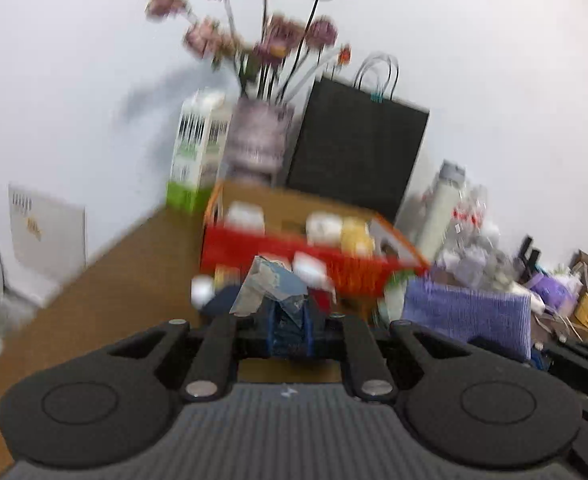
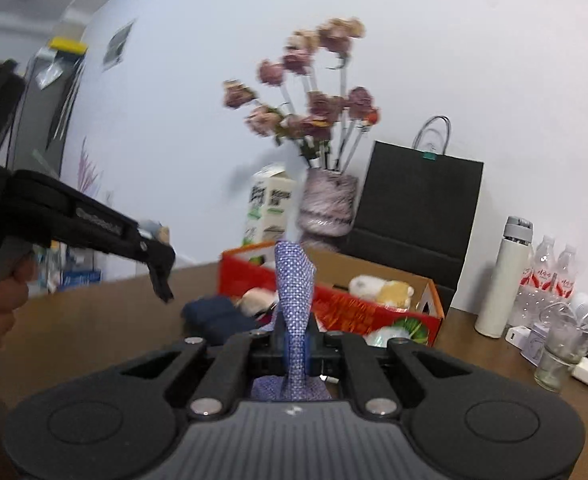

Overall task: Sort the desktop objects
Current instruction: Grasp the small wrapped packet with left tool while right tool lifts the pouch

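My left gripper [image 1: 289,330] is shut on a crumpled blue-grey packet [image 1: 269,288] and holds it above the wooden desk [image 1: 105,280], in front of a red and orange cardboard box [image 1: 314,256]. The box holds several plush toys [image 1: 342,232]. My right gripper [image 2: 295,344] is shut on a purple dotted cloth [image 2: 294,280] that stands up between the fingers. The same cloth shows in the left wrist view [image 1: 470,316]. The left gripper also appears in the right wrist view [image 2: 161,276], raised at the left. The box [image 2: 334,304] lies just ahead of the right gripper.
Behind the box stand a milk carton [image 2: 269,208], a vase of pink flowers [image 2: 326,204] and a black paper bag [image 2: 418,208]. At the right are a white flask [image 2: 502,280], water bottles [image 2: 550,280], a glass [image 2: 558,356] and chargers. A dark blue cloth [image 2: 217,316] lies on the desk.
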`<state>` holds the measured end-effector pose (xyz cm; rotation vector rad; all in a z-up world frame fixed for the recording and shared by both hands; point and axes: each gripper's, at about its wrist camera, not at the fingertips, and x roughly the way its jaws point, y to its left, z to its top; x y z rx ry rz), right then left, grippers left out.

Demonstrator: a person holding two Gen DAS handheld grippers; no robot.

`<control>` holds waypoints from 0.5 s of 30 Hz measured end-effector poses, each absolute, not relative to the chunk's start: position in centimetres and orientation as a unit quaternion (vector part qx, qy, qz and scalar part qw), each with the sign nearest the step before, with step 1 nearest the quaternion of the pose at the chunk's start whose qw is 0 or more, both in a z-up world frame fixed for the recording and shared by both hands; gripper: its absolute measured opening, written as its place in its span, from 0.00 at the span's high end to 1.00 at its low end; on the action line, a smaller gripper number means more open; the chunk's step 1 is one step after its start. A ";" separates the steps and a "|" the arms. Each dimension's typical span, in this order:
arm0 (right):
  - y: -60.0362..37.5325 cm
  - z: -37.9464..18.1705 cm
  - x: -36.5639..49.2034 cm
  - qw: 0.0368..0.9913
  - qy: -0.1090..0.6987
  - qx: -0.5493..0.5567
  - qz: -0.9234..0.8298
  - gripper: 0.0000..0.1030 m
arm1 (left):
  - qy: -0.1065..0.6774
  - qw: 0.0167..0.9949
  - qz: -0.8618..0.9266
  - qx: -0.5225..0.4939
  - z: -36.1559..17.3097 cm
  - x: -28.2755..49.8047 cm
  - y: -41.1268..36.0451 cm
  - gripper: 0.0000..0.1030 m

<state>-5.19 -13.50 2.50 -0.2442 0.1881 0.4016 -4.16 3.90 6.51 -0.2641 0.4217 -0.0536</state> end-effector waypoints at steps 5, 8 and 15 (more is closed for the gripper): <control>-12.0 0.6 -9.7 0.963 0.094 -0.183 0.175 0.94 | 0.262 0.955 -0.021 -0.137 3.2 -6.9 3.7 0.86; -11.3 -0.2 -12.3 0.955 0.078 -0.233 0.167 0.94 | 0.265 0.956 -0.023 -0.124 3.0 -8.5 3.2 0.86; -11.7 1.1 -14.2 0.965 0.049 -0.193 0.173 0.94 | 0.242 0.962 -0.025 -0.122 4.0 -9.5 3.2 0.86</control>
